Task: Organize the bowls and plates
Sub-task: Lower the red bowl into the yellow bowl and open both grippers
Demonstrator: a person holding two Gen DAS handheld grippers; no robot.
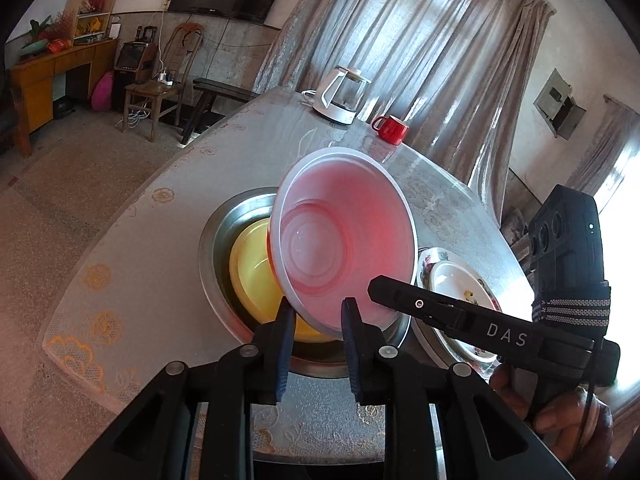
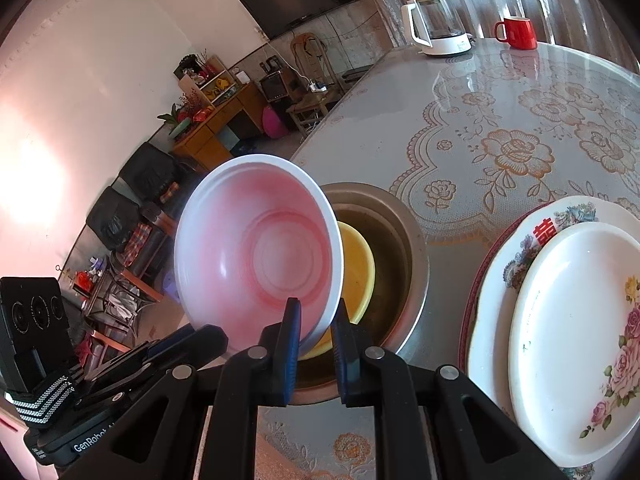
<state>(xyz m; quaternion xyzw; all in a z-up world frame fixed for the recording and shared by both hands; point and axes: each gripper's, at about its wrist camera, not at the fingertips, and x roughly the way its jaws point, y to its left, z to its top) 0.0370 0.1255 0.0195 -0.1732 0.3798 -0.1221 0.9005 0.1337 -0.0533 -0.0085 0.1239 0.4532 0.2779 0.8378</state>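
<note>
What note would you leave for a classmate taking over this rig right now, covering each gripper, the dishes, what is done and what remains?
Right gripper: jaws shut on the pink bowl rim.
Left gripper: same rim between its jaws; grip unclear.
The bowl hangs tilted over the steel basin, which holds the yellow bowl.
Done: white plate stacked on floral plate.
Left: probably nest the pink bowl in the yellow one, then release.
</note>
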